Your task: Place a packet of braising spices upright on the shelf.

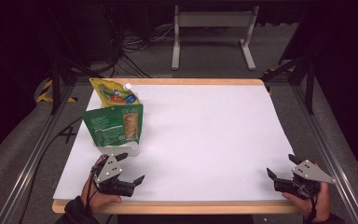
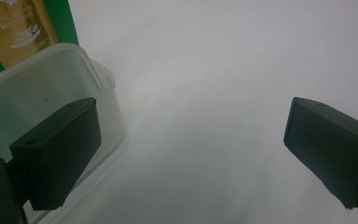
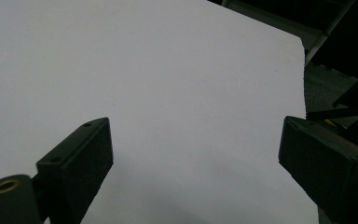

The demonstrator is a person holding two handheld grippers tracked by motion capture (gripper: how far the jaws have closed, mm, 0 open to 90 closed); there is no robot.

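Left gripper (image 1: 131, 167) sits near the table's front left, and I see its jaws spread wide with nothing between them. Just beyond it stands a clear plastic container (image 1: 129, 148); in the left gripper view one jaw shows in front of the container's (image 2: 51, 79) translucent wall, though I cannot tell whether they touch. Right behind the container a green pouch (image 1: 114, 123) stands upright, and farther back a yellow spouted pouch (image 1: 114, 93) lies by the far left corner. Across the white table surface (image 1: 205, 135), well apart from all of this, I have the right gripper (image 1: 282, 168) at the front right edge, jaws likewise wide apart over bare white surface (image 3: 168, 84).
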